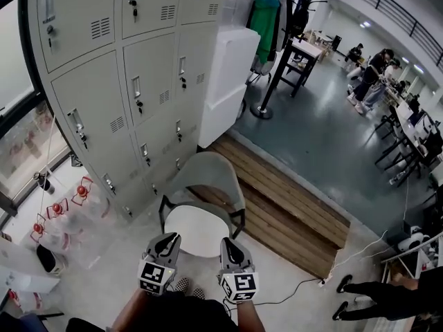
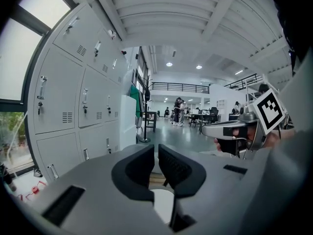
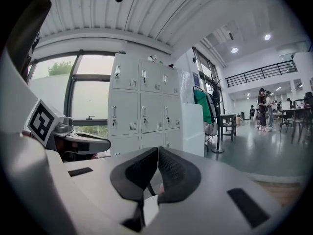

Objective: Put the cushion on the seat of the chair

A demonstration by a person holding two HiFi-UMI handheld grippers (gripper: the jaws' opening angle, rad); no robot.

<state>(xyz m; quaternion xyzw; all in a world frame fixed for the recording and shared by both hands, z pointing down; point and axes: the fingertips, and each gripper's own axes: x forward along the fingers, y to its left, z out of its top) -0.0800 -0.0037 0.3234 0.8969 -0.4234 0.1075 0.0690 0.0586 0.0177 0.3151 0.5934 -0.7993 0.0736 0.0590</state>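
A grey chair (image 1: 208,173) stands by the lockers with a round white cushion (image 1: 197,228) lying on its seat. Both grippers hover side by side just above the cushion's near edge, apart from it. My left gripper (image 1: 168,239) (image 2: 156,153) has its jaws drawn almost together, with only a thin slit and nothing held. My right gripper (image 1: 230,243) (image 3: 157,155) is shut, pads touching, empty. Below each pair of jaws a patch of the white cushion (image 2: 162,202) shows in the gripper views.
Grey lockers (image 1: 124,81) rise left of the chair. Red-capped water bottles (image 1: 69,206) sit on the floor at left. A wooden platform (image 1: 291,213) lies right of the chair, with a cable (image 1: 304,282) beside it. A coat rack (image 1: 266,19) and people at desks (image 1: 370,75) are farther off.
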